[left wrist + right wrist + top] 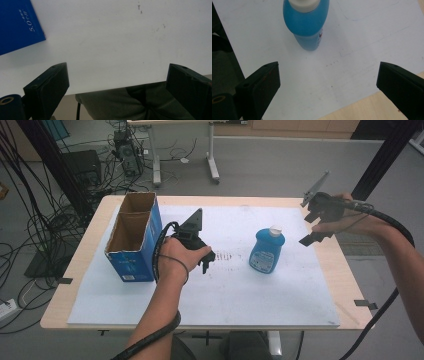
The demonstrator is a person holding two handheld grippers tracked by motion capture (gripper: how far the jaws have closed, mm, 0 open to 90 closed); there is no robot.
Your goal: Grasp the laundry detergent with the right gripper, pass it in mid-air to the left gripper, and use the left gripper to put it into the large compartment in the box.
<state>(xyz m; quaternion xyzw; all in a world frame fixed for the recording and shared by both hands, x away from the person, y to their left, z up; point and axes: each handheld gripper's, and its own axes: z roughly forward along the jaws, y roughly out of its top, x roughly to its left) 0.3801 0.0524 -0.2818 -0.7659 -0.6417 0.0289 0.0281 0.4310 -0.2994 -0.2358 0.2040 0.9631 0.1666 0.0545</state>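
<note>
A blue liquid bottle (267,252) with a white cap stands upright on the white sheet (225,290), right of centre. My right gripper (312,227) hangs open above the table's right side, a short way right of the bottle. In the right gripper view the bottle (308,22) sits ahead of the wide-apart jaws of this gripper (328,72), with nothing between them. My left gripper (207,261) rests low over the sheet's middle, open and empty, between the bottle and a blue cardboard box (132,237). In the left gripper view, that gripper (117,75) faces the sheet's near edge.
The blue box has two open-topped compartments and stands at the sheet's left; its corner (17,25) shows in the left gripper view. The wooden table edge (372,107) lies just beyond the sheet on the right. Cables and table legs (157,165) are on the floor behind.
</note>
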